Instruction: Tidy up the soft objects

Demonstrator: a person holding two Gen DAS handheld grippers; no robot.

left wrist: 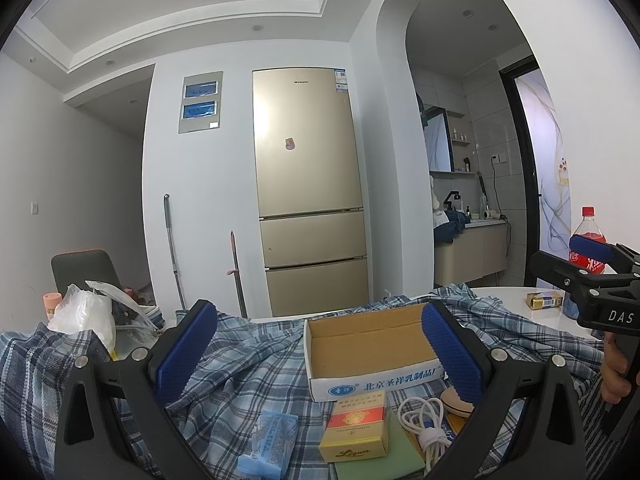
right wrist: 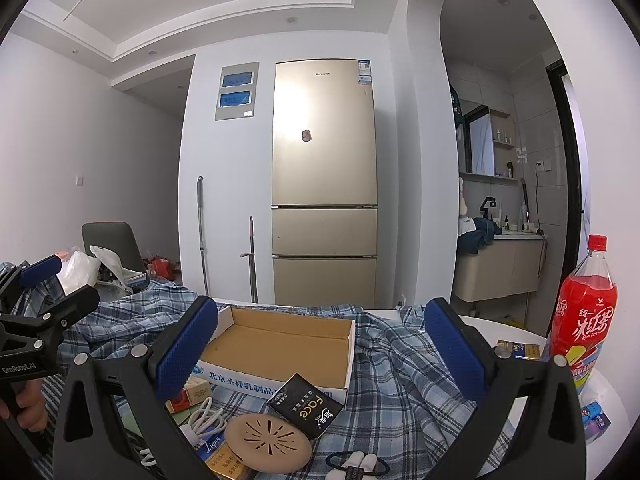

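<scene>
A blue plaid shirt lies crumpled over the white round table; it also shows in the right wrist view. An open, empty cardboard box sits on the shirt, also in the right wrist view. My left gripper is open and empty above the shirt, its right finger by the box's right end. My right gripper is open and empty, straddling the box. A blue tissue pack lies on the shirt near the left gripper.
On the shirt lie a yellow-red carton, a white cable, a tan round disc, a black packet and a black-and-white hair tie. A red ice-tea bottle stands at the right. A white plastic bag sits at the left.
</scene>
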